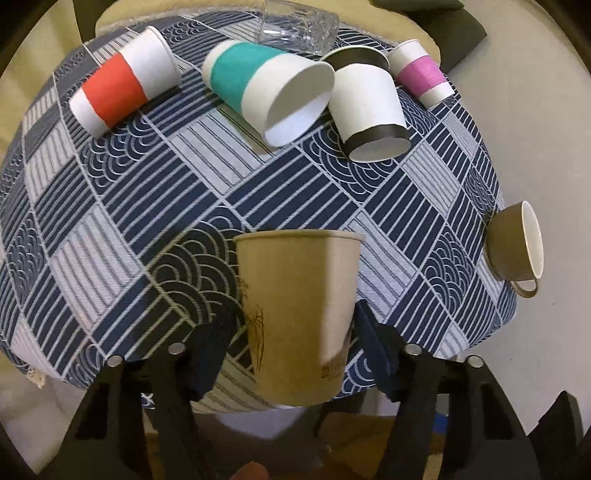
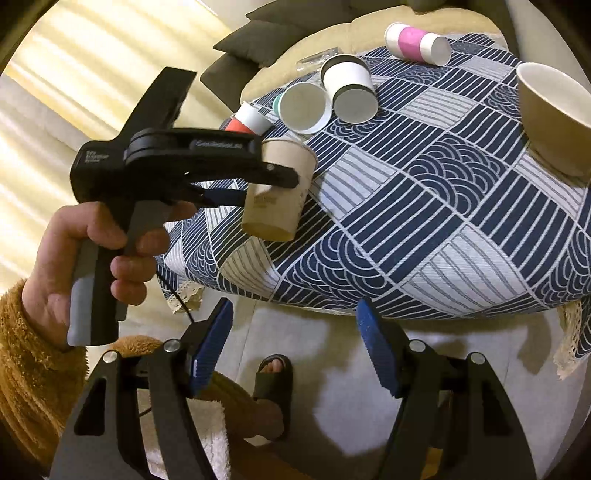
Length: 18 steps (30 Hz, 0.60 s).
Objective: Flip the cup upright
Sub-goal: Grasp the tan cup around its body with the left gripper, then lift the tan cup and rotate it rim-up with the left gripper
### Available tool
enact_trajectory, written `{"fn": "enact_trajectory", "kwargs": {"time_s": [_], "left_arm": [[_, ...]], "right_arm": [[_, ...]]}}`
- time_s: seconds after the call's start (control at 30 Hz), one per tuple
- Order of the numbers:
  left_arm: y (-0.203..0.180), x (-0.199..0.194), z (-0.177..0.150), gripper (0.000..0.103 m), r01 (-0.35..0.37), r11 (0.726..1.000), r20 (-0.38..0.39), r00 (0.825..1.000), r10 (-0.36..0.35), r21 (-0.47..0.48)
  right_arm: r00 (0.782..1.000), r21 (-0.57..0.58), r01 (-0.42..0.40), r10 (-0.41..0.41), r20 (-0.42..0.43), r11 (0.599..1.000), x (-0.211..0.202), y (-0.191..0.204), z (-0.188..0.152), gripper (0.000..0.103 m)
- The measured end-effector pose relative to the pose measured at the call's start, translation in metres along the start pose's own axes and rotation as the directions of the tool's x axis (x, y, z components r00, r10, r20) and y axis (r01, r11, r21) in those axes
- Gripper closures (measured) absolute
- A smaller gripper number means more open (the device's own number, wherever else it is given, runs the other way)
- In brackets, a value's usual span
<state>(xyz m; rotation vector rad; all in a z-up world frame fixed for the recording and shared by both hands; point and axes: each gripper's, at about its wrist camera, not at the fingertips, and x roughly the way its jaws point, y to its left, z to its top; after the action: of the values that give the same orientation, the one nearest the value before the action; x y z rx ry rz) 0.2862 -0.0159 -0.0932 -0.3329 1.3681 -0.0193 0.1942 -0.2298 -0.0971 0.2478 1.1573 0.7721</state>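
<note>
A tan paper cup (image 1: 297, 317) sits between the fingers of my left gripper (image 1: 291, 343), which is shut on it and holds it mouth-up above the near edge of the table. The right wrist view shows the same cup (image 2: 280, 192) clamped in the left gripper (image 2: 258, 184) over the table's left corner, a little off the cloth. My right gripper (image 2: 293, 343) is open and empty, below the table's near edge over the floor.
On the blue patterned tablecloth (image 1: 147, 206) lie a red-banded cup (image 1: 122, 81), a teal cup (image 1: 266, 88), a black-rimmed cup (image 1: 369, 107) and a pink cup (image 1: 421, 72). A brown mug (image 1: 517, 247) lies at the right edge. A glass (image 1: 295, 26) lies at the back.
</note>
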Motion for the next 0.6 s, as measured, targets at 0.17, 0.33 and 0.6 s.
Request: {"fn": "enact_trajectory", "kwargs": {"time_s": [0.17, 0.33, 0.6], "left_arm": [[0.0, -0.001, 0.001, 0.045, -0.006, 1.0, 0.01, 1.0, 0.006, -0.007], [0.002, -0.008, 0.0, 0.045, 0.009, 1.0, 0.045, 0.999, -0.009, -0.016], [-0.001, -0.046, -0.021, 0.045, 0.024, 0.996, 0.273, 0.961, -0.047, 0.089]], "right_arm": [[1.0, -0.013, 0.004, -0.004, -0.008, 1.0, 0.001, 0.004, -0.002, 0.034], [1.0, 0.003, 0.008, -0.008, -0.001, 1.0, -0.001, 0.001, -0.002, 0.034], [1.0, -0.015, 0.002, -0.002, 0.014, 1.0, -0.003, 0.005, -0.003, 0.034]]}}
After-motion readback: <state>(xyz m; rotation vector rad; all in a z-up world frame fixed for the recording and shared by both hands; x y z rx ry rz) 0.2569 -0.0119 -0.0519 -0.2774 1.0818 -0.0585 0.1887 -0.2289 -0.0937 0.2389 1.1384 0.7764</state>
